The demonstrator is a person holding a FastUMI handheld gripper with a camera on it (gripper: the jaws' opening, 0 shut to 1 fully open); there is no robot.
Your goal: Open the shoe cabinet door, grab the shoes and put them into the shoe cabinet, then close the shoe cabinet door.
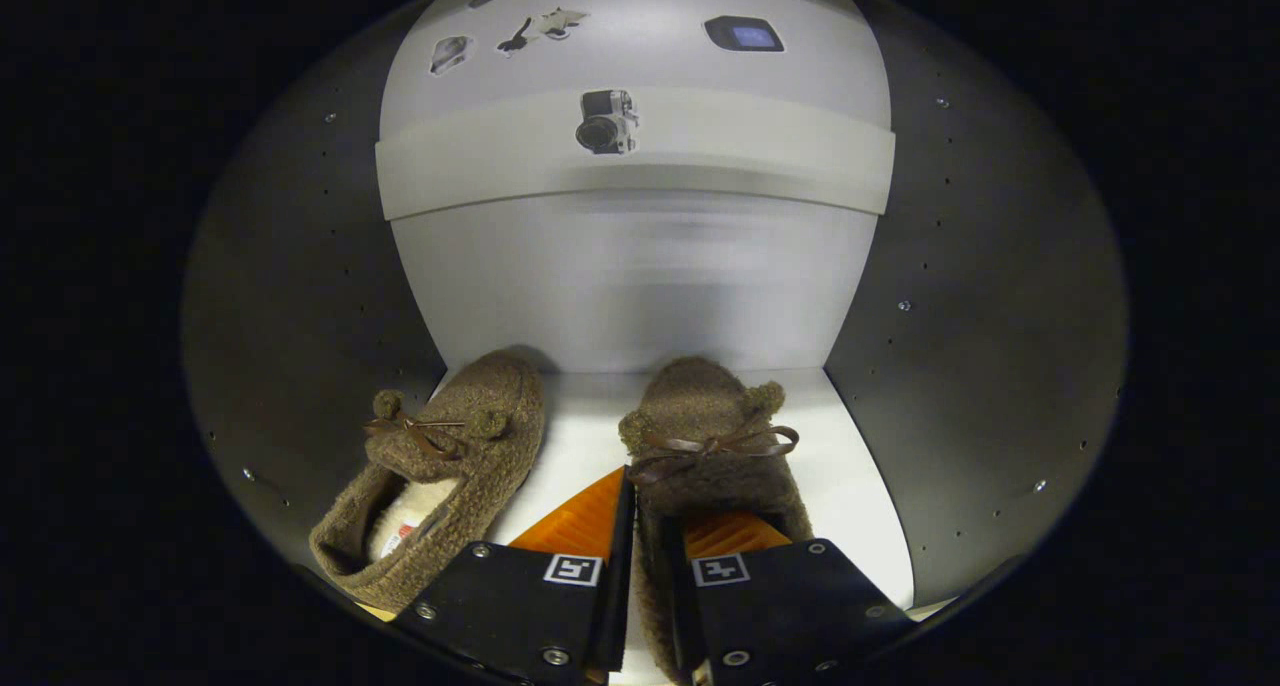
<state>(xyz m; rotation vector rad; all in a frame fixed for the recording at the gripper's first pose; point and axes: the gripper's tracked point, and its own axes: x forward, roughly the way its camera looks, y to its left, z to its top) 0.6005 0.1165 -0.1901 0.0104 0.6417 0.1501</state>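
Presently the claw point(640, 511) reaches into the shoe cabinet point(300, 296), its two fingers drawn close together on the inner side wall of the right shoe point(715, 436). One finger lies outside that wall, in the gap between the two shoes; the other finger sits inside the shoe's opening. Both appear to press the wall between them, though the contact itself is partly hidden by the finger mounts, so the firmness of the grip cannot be confirmed.

Both shoes are brown, fuzzy slippers, each with a thin ribbon bow and small pompoms on the upper. The right shoe rests on the white shelf point(860, 466), toe pointing toward the back panel point(640, 286), just ahead of the fingers. The left shoe point(440, 476) lies beside it on the same shelf, near but apart, toe also toward the back and angled slightly toward the right shoe. Its pale lining and a small label show in the opening.

Dark side panels stand to either side of the shelf, dotted with rows of small holes and a few screws. An upper shelf point(635, 166) spans the cabinet above the shoes, its pale front edge bearing a camera sticker point(606, 121). Further stickers show on the panel above that shelf, too small to identify with certainty.
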